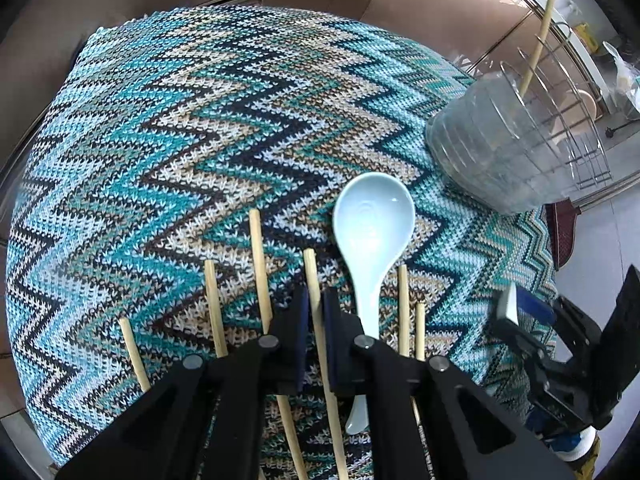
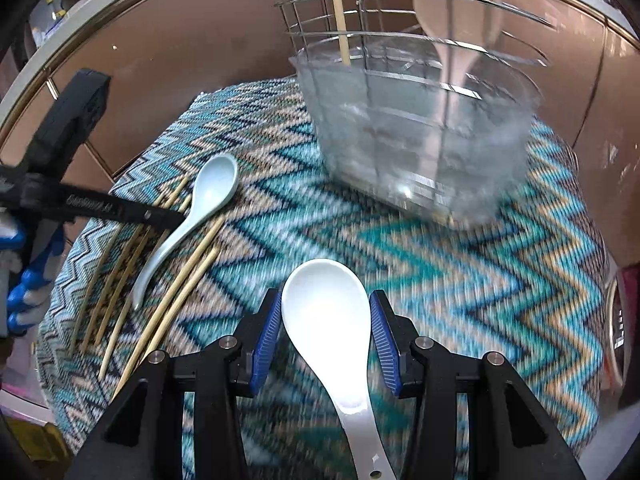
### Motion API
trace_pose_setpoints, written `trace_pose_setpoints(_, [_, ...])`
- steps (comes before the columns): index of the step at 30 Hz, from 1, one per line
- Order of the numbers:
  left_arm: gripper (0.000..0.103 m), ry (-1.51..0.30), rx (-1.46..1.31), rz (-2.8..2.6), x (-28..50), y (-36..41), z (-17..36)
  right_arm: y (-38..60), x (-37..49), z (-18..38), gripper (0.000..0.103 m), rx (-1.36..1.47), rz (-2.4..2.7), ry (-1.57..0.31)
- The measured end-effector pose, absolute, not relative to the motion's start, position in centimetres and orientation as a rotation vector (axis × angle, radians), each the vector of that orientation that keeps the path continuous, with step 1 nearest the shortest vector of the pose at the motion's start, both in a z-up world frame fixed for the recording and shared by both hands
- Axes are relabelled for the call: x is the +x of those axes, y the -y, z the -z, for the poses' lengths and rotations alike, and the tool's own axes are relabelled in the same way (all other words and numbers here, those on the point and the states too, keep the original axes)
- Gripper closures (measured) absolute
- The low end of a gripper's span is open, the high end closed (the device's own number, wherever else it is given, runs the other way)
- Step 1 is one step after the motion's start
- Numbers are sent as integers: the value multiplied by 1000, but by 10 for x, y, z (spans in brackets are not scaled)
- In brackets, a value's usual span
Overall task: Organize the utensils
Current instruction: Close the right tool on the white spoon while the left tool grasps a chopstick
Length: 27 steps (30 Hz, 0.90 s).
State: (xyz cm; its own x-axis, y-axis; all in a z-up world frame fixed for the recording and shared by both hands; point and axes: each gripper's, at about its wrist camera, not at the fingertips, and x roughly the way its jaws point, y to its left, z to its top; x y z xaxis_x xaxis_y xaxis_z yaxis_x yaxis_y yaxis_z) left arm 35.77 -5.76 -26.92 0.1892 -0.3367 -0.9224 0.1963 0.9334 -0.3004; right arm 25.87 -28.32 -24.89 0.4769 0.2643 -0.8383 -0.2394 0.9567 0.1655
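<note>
A zigzag-knit cloth [image 1: 208, 128] in teal, navy and tan covers the surface. Near its front edge lie several wooden chopsticks [image 1: 258, 256] side by side, with a pale blue spoon [image 1: 372, 224] among them. A white spoon [image 2: 328, 320] rests further right. Toward the far right corner stands a clear plastic holder [image 2: 420, 132] inside a wire rack [image 2: 400, 12].

Home kitchen: utensil rack [image 2: 420, 32], spoons, chopsticks.

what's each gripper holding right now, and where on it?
Left gripper: closed on one wooden chopstick, partway along its shaft. Right gripper: white ceramic spoon sits between its blue pads at the bowl; contact unclear through blur.
</note>
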Motion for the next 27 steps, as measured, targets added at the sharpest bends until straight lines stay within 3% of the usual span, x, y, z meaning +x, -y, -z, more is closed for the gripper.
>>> trace_pose_setpoints(11, [98, -1329, -93, 377, 352, 67, 270, 305, 218, 241, 58, 48, -361, -1039])
trace_pose_setpoints(22, [98, -1339, -88, 348, 359, 70, 271, 328, 239, 237, 58, 50, -510, -1081])
trace_pose_setpoints(27, [98, -1340, -81, 336, 361, 77, 271, 327, 260, 245, 64, 39, -615, -1132])
